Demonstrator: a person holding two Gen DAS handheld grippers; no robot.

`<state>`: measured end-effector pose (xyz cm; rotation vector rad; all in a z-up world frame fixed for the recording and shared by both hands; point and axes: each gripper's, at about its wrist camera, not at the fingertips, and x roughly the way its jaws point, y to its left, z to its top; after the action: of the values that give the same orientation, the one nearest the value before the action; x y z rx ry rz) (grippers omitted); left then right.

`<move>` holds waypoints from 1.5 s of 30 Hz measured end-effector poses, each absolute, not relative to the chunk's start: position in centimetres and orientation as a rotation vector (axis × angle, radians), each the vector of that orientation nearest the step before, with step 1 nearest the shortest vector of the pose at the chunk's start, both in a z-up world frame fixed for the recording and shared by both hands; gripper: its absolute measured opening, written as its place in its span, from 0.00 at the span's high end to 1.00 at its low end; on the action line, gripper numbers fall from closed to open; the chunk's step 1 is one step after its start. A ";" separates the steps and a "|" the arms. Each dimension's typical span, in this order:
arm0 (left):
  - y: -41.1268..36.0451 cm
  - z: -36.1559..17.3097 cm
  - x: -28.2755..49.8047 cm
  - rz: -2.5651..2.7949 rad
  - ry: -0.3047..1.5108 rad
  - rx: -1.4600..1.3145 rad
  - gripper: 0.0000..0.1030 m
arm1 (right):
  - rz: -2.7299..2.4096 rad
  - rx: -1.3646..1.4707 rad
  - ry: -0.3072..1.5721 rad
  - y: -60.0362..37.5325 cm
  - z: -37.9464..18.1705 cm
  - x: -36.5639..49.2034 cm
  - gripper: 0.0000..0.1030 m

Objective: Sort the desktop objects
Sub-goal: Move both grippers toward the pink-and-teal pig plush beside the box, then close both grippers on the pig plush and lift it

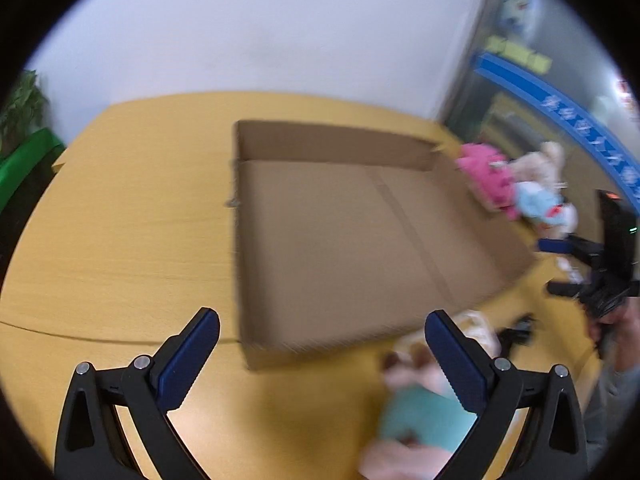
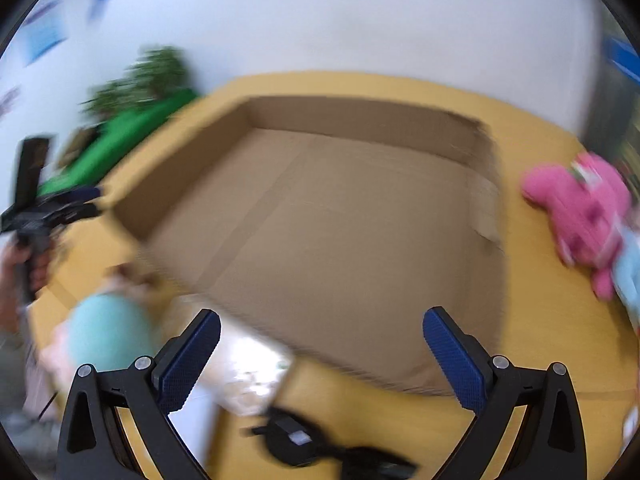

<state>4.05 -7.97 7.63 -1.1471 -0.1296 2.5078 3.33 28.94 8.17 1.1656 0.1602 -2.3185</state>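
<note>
A shallow open cardboard box [image 1: 340, 240] lies on the yellow wooden table [image 1: 120, 240]; it also shows in the right wrist view [image 2: 320, 232] and holds nothing. My left gripper [image 1: 322, 328] is open and empty above the box's near edge. My right gripper [image 2: 322, 326] is open and empty over the box's near edge. A teal and pink plush toy [image 1: 416, 416] lies near the box's front corner, also in the right wrist view [image 2: 104, 332]. A pink plush [image 2: 580, 208] and a light blue plush [image 1: 536, 200] lie at the box's right side. Both views are blurred.
A black charger with cable [image 2: 296, 436] and a white packet [image 2: 248, 376] lie in front of the box. A green plant and green object [image 2: 132, 112] stand past the table's left edge. The other gripper [image 1: 608, 256] shows at the right. A white wall is behind.
</note>
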 end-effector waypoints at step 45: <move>0.3 15.3 -0.4 2.307 0.088 -0.879 0.34 | -2.162 0.582 -0.013 23.5 18.5 4.7 0.27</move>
<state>-0.36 0.28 15.31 -0.8790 0.0881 2.3066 4.67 23.50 18.48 0.5816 -0.0135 -2.1622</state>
